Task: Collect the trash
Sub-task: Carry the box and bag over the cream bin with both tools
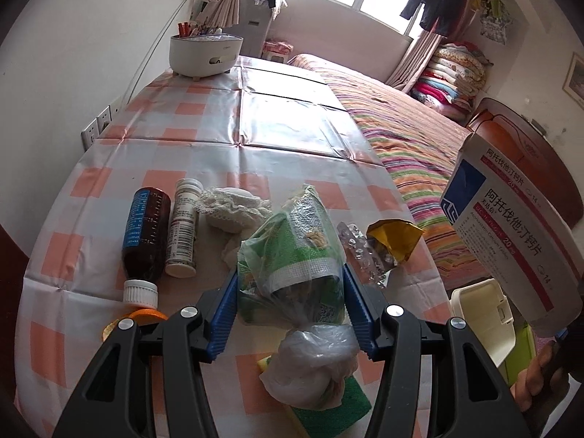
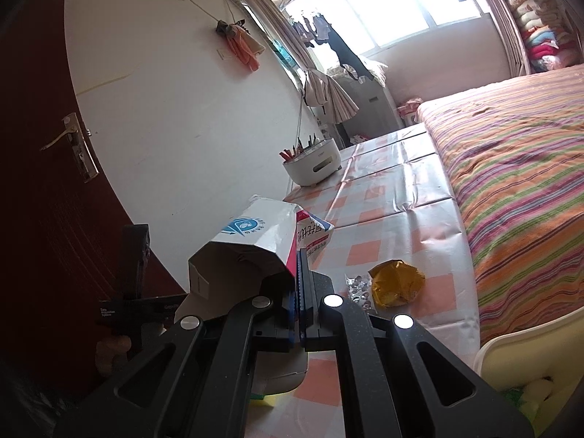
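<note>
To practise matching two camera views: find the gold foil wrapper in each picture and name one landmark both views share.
Left wrist view: the gold foil wrapper lies right of centre on the table, beside the blister pack.
Right wrist view: the wrapper lies right of centre, just past the gripper.
Shared landmark: the white holder at the table's far end.

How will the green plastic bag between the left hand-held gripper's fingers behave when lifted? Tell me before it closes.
The green plastic bag is probably floppy: its thin film is crumpled and would sag around the left hand-held gripper. It is likely light, since it looks like mostly film and packaging. The glossy plastic may slip, so a pinch on bunched folds seems safer.
</note>
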A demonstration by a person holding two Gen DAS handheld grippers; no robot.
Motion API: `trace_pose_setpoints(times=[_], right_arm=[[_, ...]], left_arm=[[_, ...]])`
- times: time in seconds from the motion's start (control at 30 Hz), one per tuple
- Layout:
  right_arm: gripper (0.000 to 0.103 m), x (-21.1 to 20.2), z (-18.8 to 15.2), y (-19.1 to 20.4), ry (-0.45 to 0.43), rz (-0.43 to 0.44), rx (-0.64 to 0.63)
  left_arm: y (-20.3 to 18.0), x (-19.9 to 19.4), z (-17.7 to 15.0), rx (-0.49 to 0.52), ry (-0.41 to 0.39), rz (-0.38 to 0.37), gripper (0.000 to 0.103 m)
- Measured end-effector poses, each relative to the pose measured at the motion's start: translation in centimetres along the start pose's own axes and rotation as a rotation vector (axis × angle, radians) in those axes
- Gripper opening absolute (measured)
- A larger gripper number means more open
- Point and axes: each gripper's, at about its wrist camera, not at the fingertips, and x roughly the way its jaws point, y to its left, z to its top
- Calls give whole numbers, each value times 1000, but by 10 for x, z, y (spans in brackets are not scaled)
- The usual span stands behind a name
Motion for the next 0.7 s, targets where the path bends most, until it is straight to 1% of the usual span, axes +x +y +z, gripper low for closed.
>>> trace_pose_setpoints(times=[0.37,0.63,0.7], right_arm=[[1,-44,-6,-24,-47,-77,15],[1,-71,-15,-40,-71,-138,44],[1,-76,-18,-43,-76,-164,44]], left_arm=[[-61,4,-8,91,7,-93,53],[-103,13,-23,166,53,-162,53],[-110,15,-27,175,66,-180,53]])
